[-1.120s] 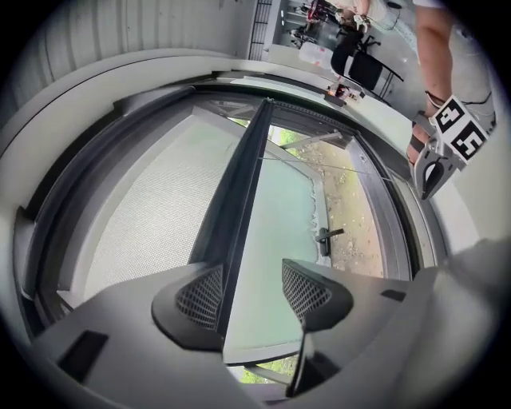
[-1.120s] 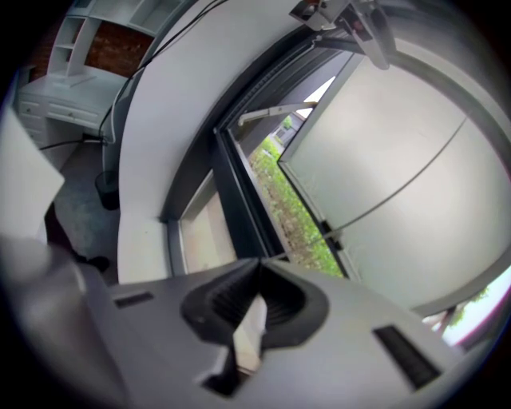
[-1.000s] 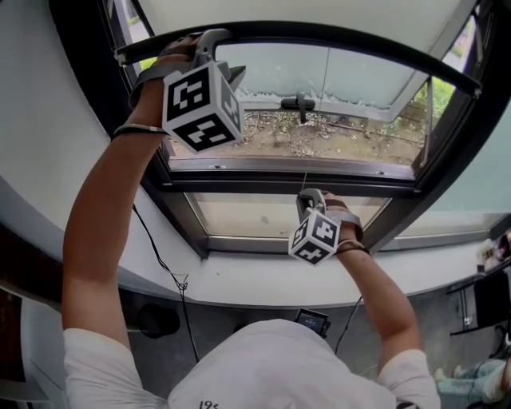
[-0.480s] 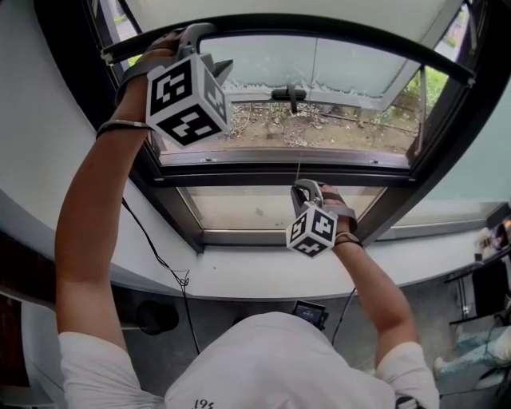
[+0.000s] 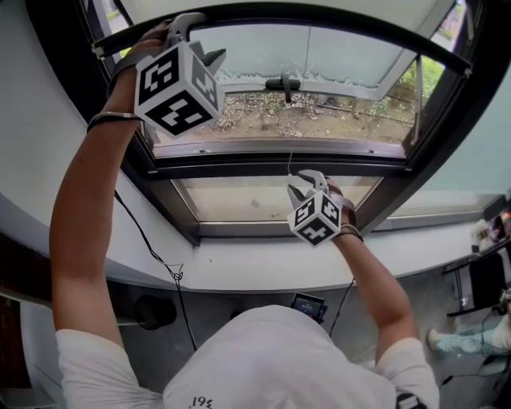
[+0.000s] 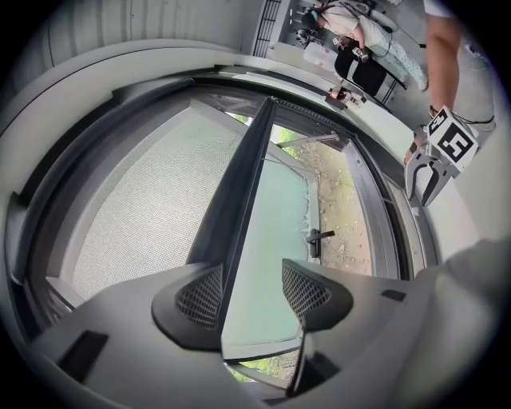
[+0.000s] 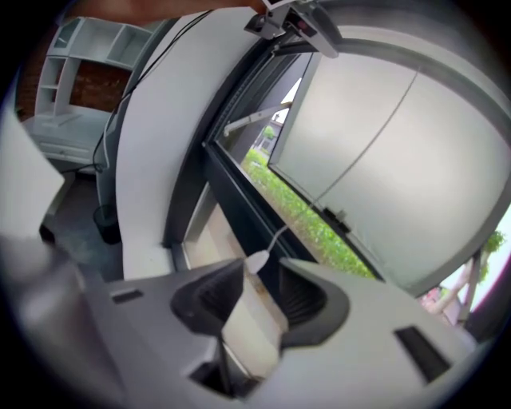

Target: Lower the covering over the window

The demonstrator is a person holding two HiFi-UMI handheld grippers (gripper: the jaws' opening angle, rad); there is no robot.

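The roller blind (image 5: pixel 303 9) hangs at the top of the window, and its fabric looks like grey mesh (image 6: pixel 152 208). Its dark bottom bar (image 5: pixel 319 32) curves across the opening. My left gripper (image 5: pixel 200 36) straddles the bar's left end. The bar (image 6: pixel 243 200) lies against one pad, with a gap to the other, so the left gripper (image 6: pixel 251 291) is open. My right gripper (image 5: pixel 305 182) is lower, in front of the sill, and its jaws are opening. The white cord toggle (image 7: pixel 257 261) hangs free just at the fingertips of the right gripper (image 7: pixel 259 291).
The frosted sash with a black handle (image 5: pixel 281 83) stands open outward over bare ground. A white sill (image 5: pixel 239 275) runs below the dark frame. A black cable (image 5: pixel 152 248) hangs down the left wall. Small items sit on a ledge at the right (image 5: pixel 487 232).
The right gripper's jaws have parted and let go of the cord toggle. The left gripper and the bar now sit slightly higher and further left in the head view.
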